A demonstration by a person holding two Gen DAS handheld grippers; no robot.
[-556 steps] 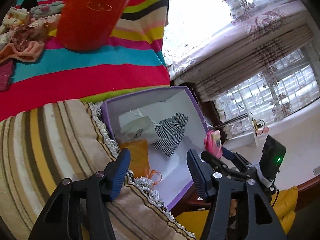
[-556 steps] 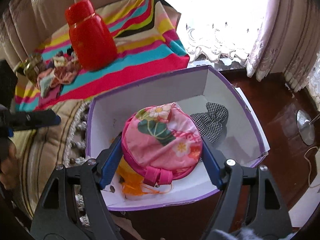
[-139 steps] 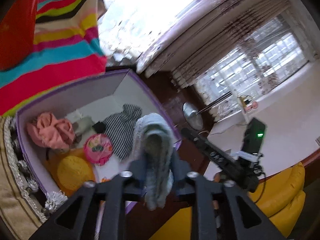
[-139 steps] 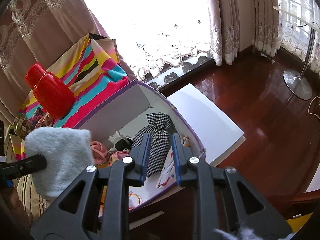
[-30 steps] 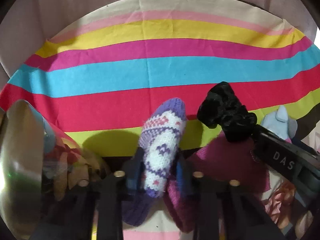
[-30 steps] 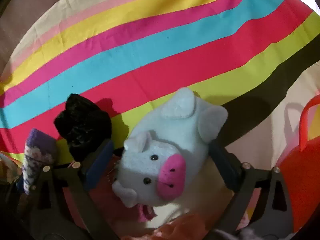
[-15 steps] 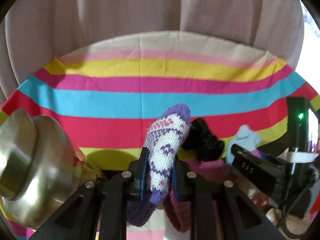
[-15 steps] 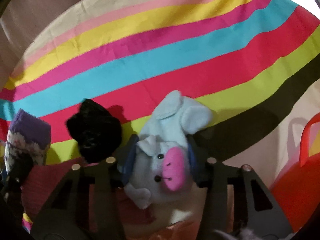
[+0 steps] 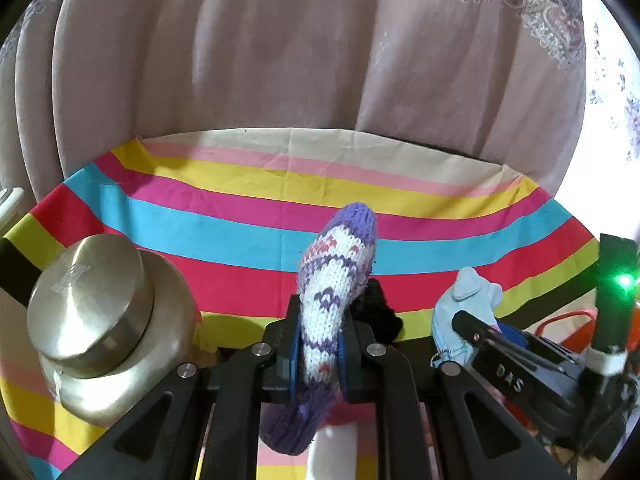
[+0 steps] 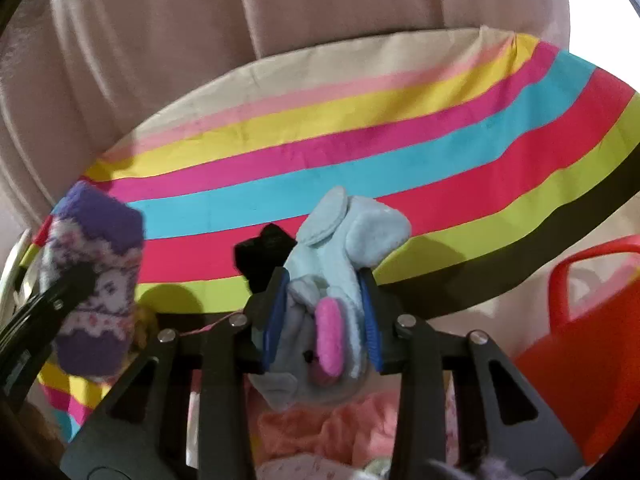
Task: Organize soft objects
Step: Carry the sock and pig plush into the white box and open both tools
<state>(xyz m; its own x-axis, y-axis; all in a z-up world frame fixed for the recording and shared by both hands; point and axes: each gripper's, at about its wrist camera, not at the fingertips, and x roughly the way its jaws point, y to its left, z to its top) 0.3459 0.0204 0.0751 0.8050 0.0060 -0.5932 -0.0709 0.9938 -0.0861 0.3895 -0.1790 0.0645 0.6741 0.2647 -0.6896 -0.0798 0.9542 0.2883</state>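
Observation:
A purple and white knitted sock [image 9: 336,276] stands up between the pads of my left gripper [image 9: 320,344], whose jaws are closing and press on it. In the right wrist view my right gripper [image 10: 322,316] is closing on a light blue plush pig [image 10: 340,240] with a pink snout, squeezed narrow between the pads. Both are held above the striped cloth [image 9: 240,232]. A black scrunchie [image 10: 262,256] lies on the cloth just behind the pig. The sock [image 10: 96,264] shows at the left of the right wrist view, the pig [image 9: 468,300] at the right of the left one.
A round metal container [image 9: 92,312] sits at the left on the cloth. A red plastic jug [image 10: 592,340] stands at the right. Pink and peach soft items [image 10: 320,428] lie under my right gripper. A beige curtain [image 9: 280,60] hangs behind.
Both grippers have risen off the cloth with their items. The right jaws went from wide around the pig to squeezing it. The left pads tightened on the sock.

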